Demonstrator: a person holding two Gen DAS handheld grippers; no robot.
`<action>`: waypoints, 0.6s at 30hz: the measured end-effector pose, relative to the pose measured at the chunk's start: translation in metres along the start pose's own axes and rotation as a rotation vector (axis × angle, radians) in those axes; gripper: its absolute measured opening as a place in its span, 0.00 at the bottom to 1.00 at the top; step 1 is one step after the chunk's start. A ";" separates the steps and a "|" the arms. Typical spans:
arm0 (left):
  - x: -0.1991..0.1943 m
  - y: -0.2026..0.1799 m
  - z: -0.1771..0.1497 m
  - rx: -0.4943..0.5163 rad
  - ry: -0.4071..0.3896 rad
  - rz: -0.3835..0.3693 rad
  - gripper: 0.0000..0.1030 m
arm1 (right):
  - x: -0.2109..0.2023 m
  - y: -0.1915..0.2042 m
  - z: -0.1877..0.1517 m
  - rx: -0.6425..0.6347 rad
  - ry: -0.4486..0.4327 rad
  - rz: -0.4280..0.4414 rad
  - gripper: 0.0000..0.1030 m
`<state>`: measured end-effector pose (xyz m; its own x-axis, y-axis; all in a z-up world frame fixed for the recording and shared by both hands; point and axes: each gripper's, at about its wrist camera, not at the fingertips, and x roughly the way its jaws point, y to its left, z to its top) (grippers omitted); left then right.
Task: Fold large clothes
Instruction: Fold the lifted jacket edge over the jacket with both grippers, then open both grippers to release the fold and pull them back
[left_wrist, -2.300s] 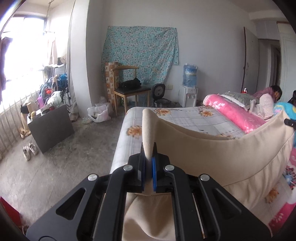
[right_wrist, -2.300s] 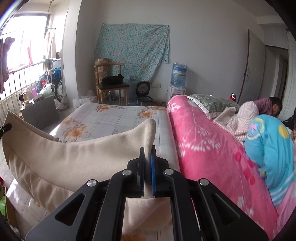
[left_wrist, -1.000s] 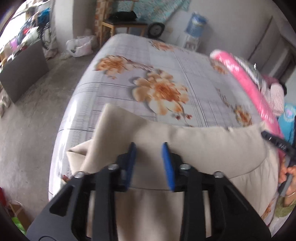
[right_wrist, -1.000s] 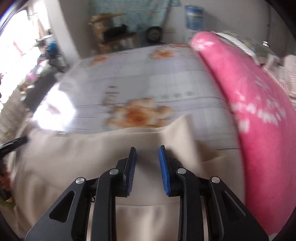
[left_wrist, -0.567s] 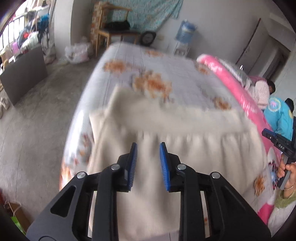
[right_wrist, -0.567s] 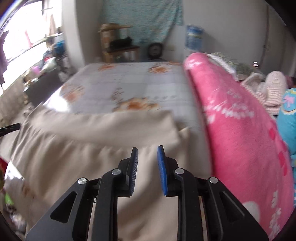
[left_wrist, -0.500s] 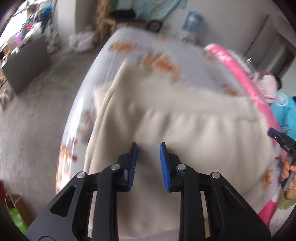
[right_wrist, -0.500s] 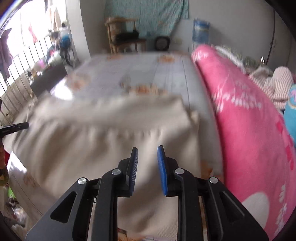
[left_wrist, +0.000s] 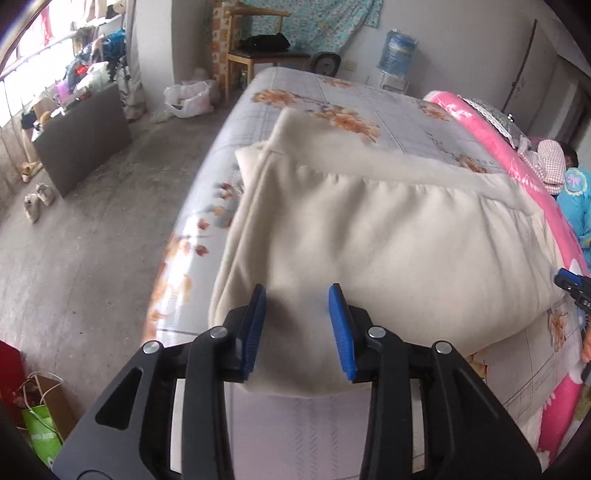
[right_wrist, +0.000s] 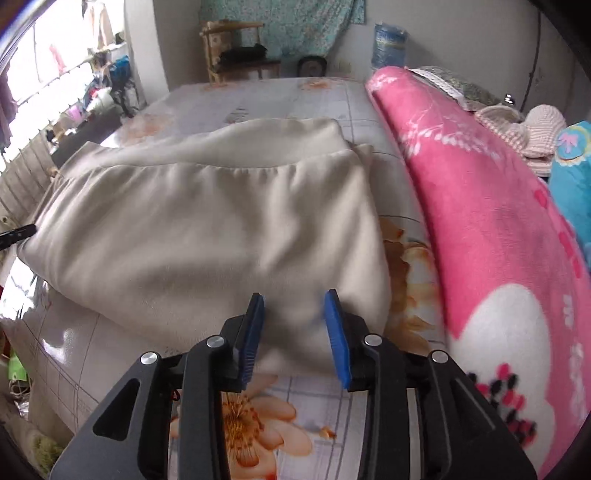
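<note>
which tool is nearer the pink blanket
Right. The right tool is at the beige garment's edge beside the pink blanket; the left tool is at the opposite, floor-side edge.

A cream garment (left_wrist: 388, 236) is lying folded on the bed (left_wrist: 332, 92), forming a wide, thick, soft-looking bundle across the flowered sheet. A gathered seam is running across its far part, with a smooth band of the same cloth (right_wrist: 221, 147) lying beyond it toward the head of the bed. The near edge is rounded and doubled over, sitting close to the foot of the bed. On one side the garment is lying just beside a pink blanket (right_wrist: 480, 206).
</note>
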<state>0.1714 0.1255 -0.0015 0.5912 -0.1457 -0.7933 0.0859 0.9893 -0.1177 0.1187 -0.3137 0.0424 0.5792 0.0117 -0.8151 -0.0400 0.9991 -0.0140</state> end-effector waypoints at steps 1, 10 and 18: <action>-0.009 -0.003 0.002 0.012 -0.028 0.011 0.32 | -0.007 0.002 0.003 0.005 -0.011 -0.017 0.35; -0.016 -0.102 0.007 0.223 -0.088 -0.087 0.58 | -0.023 0.103 0.023 -0.090 -0.135 0.155 0.60; 0.006 -0.118 -0.012 0.206 -0.047 -0.059 0.63 | -0.002 0.135 0.011 -0.114 -0.062 0.101 0.65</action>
<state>0.1548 0.0081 0.0008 0.6166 -0.2081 -0.7593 0.2809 0.9591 -0.0348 0.1214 -0.1780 0.0484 0.6169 0.1177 -0.7782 -0.1902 0.9817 -0.0023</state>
